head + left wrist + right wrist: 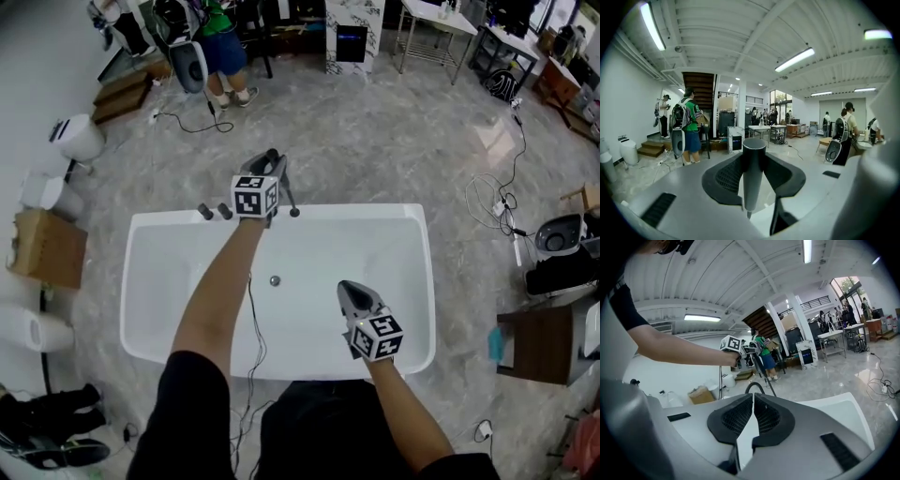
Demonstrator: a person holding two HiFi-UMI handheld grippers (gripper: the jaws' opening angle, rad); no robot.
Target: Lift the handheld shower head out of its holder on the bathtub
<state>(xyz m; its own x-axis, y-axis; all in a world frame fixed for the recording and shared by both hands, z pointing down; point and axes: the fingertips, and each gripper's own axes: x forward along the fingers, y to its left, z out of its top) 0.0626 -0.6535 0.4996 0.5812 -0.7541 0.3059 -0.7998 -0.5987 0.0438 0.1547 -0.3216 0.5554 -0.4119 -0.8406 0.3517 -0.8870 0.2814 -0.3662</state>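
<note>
My right gripper (753, 398): fingers (733, 420) pressed together, nothing in them. It hangs over the near half of the white tub (169, 281). Under and just ahead of those fingers is the bare tub bottom, with the drain (275, 280) further on, about mid-tub.

My left gripper (753, 161): fingers (724, 177) half closed, clamped on the dark handle of the shower head (753, 187). I hold it up over the tub's far rim, handle upright between the pads. Two dark taps (214, 212) sit on that rim, just left of these fingers.

Past both grippers is a grey marble floor (394, 150). A box (45, 246) sits left of the tub and loose cables (497, 202) lie off to the right. Far beyond the left fingers a person (223, 47) in a green top stands by a dark staircase (699, 86). A metal table (436, 19) is further right. Overhead is a white ribbed ceiling with strip lights (794, 59).
</note>
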